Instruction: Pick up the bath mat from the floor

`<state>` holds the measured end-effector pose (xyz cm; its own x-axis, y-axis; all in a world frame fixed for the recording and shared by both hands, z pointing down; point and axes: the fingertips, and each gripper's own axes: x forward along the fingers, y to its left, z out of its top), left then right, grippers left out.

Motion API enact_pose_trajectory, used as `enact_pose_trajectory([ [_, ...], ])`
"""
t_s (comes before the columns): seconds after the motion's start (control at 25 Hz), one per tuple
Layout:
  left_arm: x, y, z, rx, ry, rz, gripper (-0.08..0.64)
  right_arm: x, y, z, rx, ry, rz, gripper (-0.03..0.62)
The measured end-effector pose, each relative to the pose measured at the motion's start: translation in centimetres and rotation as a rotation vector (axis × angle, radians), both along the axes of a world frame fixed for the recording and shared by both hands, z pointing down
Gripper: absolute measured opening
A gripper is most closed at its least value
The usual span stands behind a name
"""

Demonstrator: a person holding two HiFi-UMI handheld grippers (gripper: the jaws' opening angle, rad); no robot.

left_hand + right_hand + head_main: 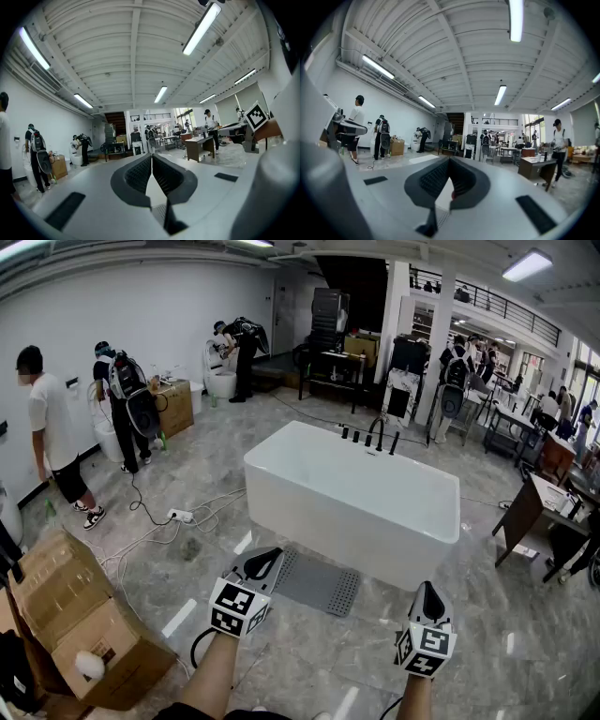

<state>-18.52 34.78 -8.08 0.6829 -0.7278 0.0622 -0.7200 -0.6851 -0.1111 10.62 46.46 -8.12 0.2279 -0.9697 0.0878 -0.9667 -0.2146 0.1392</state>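
Observation:
The grey perforated bath mat (pixel 319 583) lies flat on the marble floor against the near side of the white bathtub (pixel 352 498). My left gripper (pixel 271 556) is held in the air over the mat's left end, jaws shut with nothing between them. Off to the right of the mat, the right gripper (pixel 427 588) is also shut and empty. In the left gripper view the left gripper (pixel 151 157) points out across the room and the mat is out of sight. In the right gripper view the right gripper (pixel 449 162) also points level, and no mat shows.
Cardboard boxes (pixel 80 620) stand at the near left. Cables and a power strip (pixel 180 516) trail over the floor left of the tub. People (pixel 56 437) work along the left wall and at the back. A wooden desk (pixel 527 507) stands at the right.

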Motion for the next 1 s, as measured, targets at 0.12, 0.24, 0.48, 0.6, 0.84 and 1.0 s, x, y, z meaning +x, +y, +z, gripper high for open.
enact_pose_trajectory([
  [0.12,-0.2,-0.1,-0.1,0.005,0.002,0.002,0.014,-0.4,-0.3,-0.1,0.003,0.001,-0.002,0.020],
  [0.24,-0.5,-0.4,-0.2,0.010,0.001,0.003,0.014,-0.8,-0.7,-0.2,0.007,0.002,-0.003,0.020],
  [0.48,-1.3,-0.4,-0.2,0.009,0.002,0.003,0.014,-2.0,-0.7,-0.4,0.016,0.002,-0.011,0.020],
  [0.6,-1.8,-0.3,-0.3,0.013,0.003,0.006,0.014,-2.7,-0.6,-0.8,0.049,-0.002,-0.024,0.021],
  [0.84,-3.3,0.0,0.0,0.016,-0.004,0.028,0.014,-4.3,-0.1,-0.6,0.056,0.007,-0.007,0.021],
  [1.0,-4.4,0.0,0.7,0.013,-0.008,0.046,0.014,-5.7,0.3,-0.2,0.055,0.018,0.001,0.021],
])
